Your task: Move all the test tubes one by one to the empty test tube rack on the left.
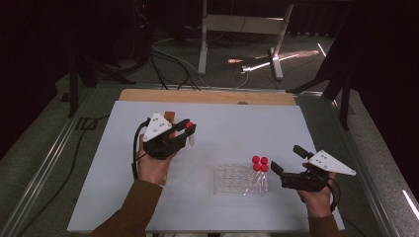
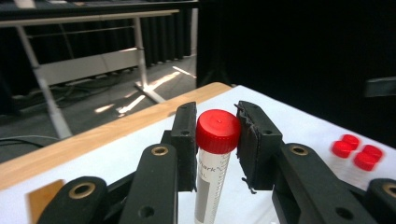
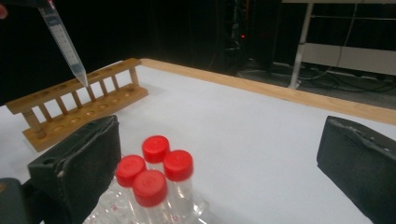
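Clamped between the jaws of the left gripper (image 2: 217, 140), a red-capped clear plastic tube (image 2: 215, 158) hangs over the wooden tube rack (image 3: 74, 105) at the table's far left. Right gripper (image 1: 286, 165) waits wide open beside the clear plastic rack (image 1: 240, 178), where four capped tubes (image 3: 154, 172) apparently remain to move.

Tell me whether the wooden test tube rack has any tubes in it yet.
Empty: the wooden test tube rack shows bare holes along its rails, while the left tool holds a red-capped clear plastic tube above it.
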`<state>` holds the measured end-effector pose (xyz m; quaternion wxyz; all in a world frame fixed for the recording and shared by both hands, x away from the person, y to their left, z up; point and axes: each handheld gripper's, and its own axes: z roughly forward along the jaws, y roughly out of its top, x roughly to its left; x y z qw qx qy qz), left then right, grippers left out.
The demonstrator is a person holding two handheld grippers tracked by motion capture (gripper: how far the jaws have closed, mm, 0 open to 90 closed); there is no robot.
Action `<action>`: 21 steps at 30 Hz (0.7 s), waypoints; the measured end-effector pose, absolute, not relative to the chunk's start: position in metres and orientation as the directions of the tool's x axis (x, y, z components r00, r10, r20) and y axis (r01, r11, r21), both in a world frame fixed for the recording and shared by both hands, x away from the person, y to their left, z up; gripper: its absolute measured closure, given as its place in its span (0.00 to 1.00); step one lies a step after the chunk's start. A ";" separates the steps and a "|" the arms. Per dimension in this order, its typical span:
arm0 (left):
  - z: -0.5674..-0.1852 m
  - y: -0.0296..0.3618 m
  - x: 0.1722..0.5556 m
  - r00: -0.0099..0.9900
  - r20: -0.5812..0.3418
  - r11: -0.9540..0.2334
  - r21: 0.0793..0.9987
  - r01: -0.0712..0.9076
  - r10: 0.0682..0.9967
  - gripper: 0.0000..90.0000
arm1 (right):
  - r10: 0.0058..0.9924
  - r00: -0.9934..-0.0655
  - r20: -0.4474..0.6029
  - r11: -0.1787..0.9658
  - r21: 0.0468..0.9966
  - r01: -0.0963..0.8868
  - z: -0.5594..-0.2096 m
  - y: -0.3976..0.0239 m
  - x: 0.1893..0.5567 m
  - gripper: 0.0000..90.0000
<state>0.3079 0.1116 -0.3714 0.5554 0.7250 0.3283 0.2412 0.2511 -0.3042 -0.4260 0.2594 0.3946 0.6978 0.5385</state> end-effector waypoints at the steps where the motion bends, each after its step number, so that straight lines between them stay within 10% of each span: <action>1: -0.371 0.113 0.310 0.662 -0.013 -0.166 0.964 0.207 0.749 0.79 | 0.834 -0.549 0.059 0.112 0.955 0.273 -0.427 -0.306 0.250 0.00; 21: -0.370 0.145 0.336 0.527 -0.009 -0.117 0.972 0.206 0.850 0.78 | 0.852 -0.516 0.094 0.074 0.952 0.296 -0.433 -0.321 0.250 0.00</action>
